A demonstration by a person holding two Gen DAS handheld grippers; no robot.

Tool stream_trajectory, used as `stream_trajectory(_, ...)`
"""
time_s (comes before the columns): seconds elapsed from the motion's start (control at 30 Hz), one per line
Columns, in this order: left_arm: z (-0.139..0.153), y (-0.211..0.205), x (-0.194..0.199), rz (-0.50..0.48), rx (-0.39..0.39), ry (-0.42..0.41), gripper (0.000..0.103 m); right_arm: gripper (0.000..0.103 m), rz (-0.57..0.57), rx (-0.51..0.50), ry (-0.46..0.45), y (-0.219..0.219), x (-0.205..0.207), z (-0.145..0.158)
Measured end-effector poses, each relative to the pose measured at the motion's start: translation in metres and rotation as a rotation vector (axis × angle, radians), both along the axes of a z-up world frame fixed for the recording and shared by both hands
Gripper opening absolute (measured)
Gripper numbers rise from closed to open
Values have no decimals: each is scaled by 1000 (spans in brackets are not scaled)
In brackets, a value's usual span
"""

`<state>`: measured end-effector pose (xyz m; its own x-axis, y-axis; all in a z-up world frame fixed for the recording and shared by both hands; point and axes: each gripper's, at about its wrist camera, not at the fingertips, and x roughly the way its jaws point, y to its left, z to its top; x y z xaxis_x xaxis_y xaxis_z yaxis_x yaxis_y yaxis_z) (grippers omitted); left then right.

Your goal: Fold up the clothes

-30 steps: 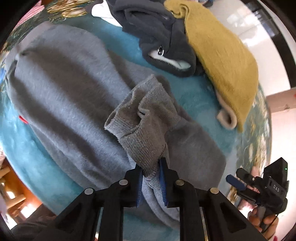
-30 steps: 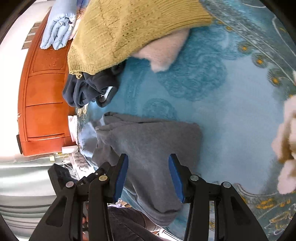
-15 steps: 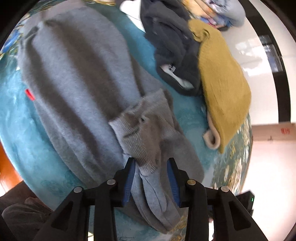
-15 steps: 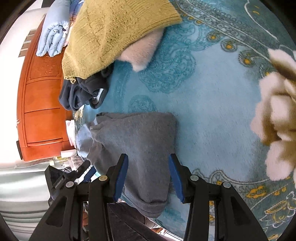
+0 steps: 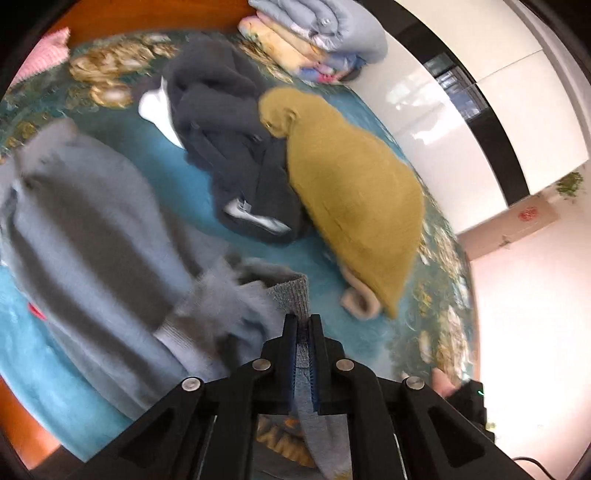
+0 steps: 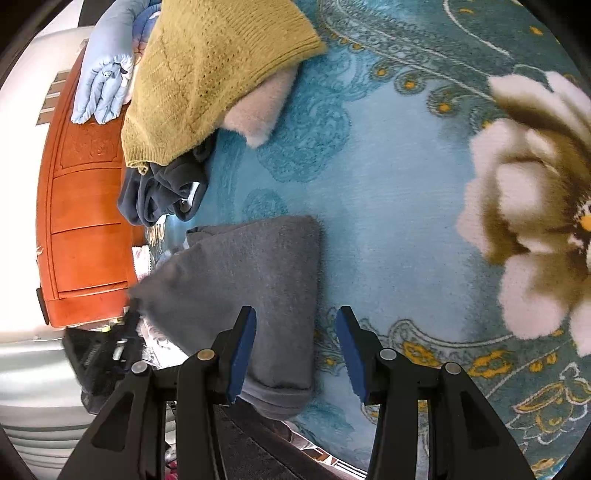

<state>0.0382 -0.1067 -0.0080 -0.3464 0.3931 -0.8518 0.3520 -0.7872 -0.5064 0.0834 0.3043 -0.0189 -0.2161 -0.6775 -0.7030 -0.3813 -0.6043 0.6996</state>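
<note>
A teal patterned rug (image 6: 388, 192) with a big cream flower woven into it covers the floor and carries all the clothing. The largest garment on it is the grey sweatshirt (image 5: 85, 236), spread across the left half of the left wrist view, blurred, with its sleeve bunched toward the camera; in the right wrist view the same sweatshirt (image 6: 240, 280) lies as a folded grey slab on the rug just ahead of the claw. Beyond it lies a mustard knit sweater (image 5: 351, 192), draped over a pale pink fuzzy garment (image 5: 360, 304) whose edge pokes out below it. Beside the sweater, touching it, sits a crumpled dark navy jacket (image 5: 225, 147) with a white lining showing. Farther back, folded light blue bedding (image 5: 332, 33) rests in a stack near an orange wooden cabinet (image 6: 85, 206). The left claw (image 5: 303, 332) is clamped tight on the ribbed cuff (image 5: 295, 293) of the grey sleeve, cloth pinched between its blue pads. The right claw (image 6: 295, 347) stands wide apart and holds nothing, its left finger (image 6: 240, 347) over the sweatshirt's edge, its right one over bare rug.
</note>
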Motion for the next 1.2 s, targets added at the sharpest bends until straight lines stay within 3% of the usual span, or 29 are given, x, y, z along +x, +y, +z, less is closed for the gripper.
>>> stream_trajectory(0.23, -13, -15, -6, 28, -19, -20, 9, 46, 6, -4, -30, 1, 8, -10)
stream_trajectory(0.33, -15, -17, -7, 44, 0, -11, 30, 46, 8, -4, -38, 2, 9, -10)
stream_trajectory(0.4, -15, -16, -6, 56, 21, 1, 49, 46, 4, -5, -44, 3, 8, -11)
stream_trajectory(0.47, -16, -16, -6, 68, 43, 13, 52, 46, 11, -9, -43, 1, 7, -10)
stream_trajectory(0.63, -16, -14, -4, 98, 97, 43, 49, 46, 36, -13, -33, -7, 3, -9)
stream_trajectory(0.67, -17, -14, -4, 104, 108, 49, 44, 46, 40, -13, -31, -9, 2, -8)
stream_trajectory(0.7, -17, -14, -4, 110, 119, 55, 30, 46, 45, -13, -28, -10, 1, -8)
stream_trajectory(0.77, -17, -13, -3, 122, 141, 67, 13, 46, 57, -8, -19, -12, 0, -6)
stream_trajectory(0.87, -17, -13, -3, 139, 173, 85, 11, 46, 79, 10, 12, -15, -3, 1)
stream_trajectory(0.97, 3, -10, 0, 126, 173, 178, 11, 46, 115, 48, 105, -24, -8, 20)
stream_trajectory(1.07, -8, -20, 2, 174, 138, 124, 11, 46, 178, 55, 186, -40, -14, 32)
stream_trajectory(1.2, -38, -37, 14, 265, 168, 26, 11, 46, 288, 41, 193, -73, -16, 22)
